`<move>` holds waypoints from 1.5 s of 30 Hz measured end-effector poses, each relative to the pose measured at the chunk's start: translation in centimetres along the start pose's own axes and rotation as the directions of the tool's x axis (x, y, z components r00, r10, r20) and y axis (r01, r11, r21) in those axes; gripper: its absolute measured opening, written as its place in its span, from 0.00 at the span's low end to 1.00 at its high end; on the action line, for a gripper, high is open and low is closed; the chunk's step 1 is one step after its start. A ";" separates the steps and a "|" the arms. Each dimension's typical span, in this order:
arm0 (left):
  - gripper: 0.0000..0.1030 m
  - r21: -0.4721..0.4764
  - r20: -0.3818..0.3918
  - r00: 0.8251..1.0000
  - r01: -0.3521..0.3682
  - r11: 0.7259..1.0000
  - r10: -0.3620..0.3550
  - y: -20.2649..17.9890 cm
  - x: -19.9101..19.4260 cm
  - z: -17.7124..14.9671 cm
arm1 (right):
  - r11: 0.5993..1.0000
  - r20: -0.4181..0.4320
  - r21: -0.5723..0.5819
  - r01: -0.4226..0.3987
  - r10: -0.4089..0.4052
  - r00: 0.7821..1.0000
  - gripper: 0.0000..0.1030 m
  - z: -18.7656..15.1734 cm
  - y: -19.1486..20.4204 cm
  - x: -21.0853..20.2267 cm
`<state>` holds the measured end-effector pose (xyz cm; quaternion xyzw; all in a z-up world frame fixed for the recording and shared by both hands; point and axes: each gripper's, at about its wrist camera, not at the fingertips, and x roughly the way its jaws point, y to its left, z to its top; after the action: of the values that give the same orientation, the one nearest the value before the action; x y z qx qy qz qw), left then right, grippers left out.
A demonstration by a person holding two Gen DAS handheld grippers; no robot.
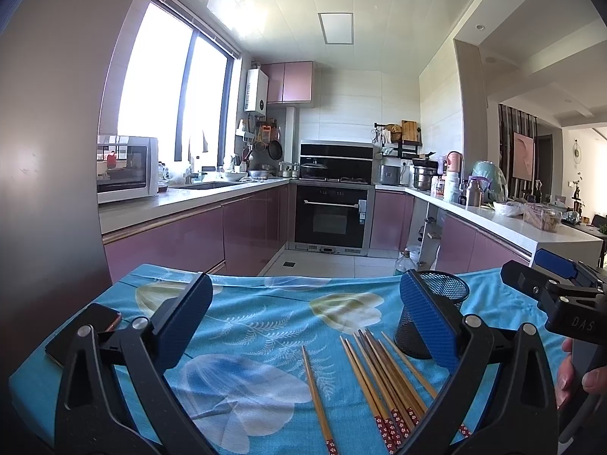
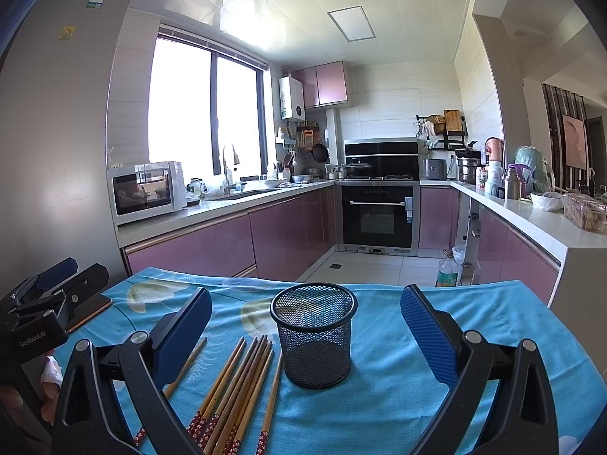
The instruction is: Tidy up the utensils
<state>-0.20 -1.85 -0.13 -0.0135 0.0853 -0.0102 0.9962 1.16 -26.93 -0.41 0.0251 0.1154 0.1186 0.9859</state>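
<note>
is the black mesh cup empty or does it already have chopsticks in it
Empty. The right wrist view looks down into the upright black wire-mesh cup: nothing inside. The wooden chopsticks all lie flat on the blue floral cloth beside it.

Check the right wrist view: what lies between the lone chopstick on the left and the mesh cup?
The main chopstick bunch lies on the cloth between the lone chopstick and the mesh cup, per the right wrist view.

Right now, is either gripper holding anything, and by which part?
Nothing is held. The left gripper and right gripper are both open; the chopsticks lie on the tablecloth beside the empty mesh cup.
</note>
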 end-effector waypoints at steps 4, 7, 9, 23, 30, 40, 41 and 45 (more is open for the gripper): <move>0.94 -0.001 -0.010 1.000 0.001 1.000 -0.001 0.2 0.2 0.0 | 1.000 -0.005 0.002 -0.005 0.005 1.000 0.94 -0.1 -0.1 0.2; 0.94 0.001 -0.031 1.000 0.006 1.000 -0.006 0.3 0.6 -0.2 | 1.000 -0.024 0.007 -0.016 0.016 1.000 0.94 -0.3 -0.3 0.5; 0.94 0.007 -0.065 0.998 0.021 1.000 -0.021 0.3 1.2 -0.4 | 1.000 -0.043 0.000 -0.024 0.024 0.999 0.94 -0.6 -0.2 0.7; 0.89 0.082 -0.500 0.865 0.106 0.991 -0.051 0.1 9.3 -6.3 | 0.982 -0.459 -0.099 -0.159 0.097 0.883 0.64 -6.0 1.8 6.8; 0.63 0.068 -0.629 0.774 0.151 0.986 -0.075 0.1 12.6 -8.9 | 0.984 -0.578 -0.038 -0.175 0.122 0.807 0.37 -7.7 2.0 9.7; 0.42 0.049 -0.673 0.731 0.193 0.980 -0.110 -0.3 14.7 -9.3 | 0.984 -0.635 -0.013 -0.179 0.131 0.762 0.20 -8.3 2.2 12.0; 0.38 0.050 -0.674 0.731 0.191 0.980 -0.108 -0.4 14.8 -9.3 | 0.984 -0.636 -0.010 -0.176 0.130 0.760 0.15 -8.2 2.2 12.1; 0.20 0.023 -0.678 0.725 0.183 0.983 -0.119 -0.4 14.7 -9.0 | 0.984 -0.642 0.035 -0.173 0.154 0.751 0.07 -8.2 1.7 12.3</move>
<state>12.73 -2.80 -11.48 0.0282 0.4377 -0.0994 0.8932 10.50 -22.14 -10.98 -0.0202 0.4415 0.2073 0.8728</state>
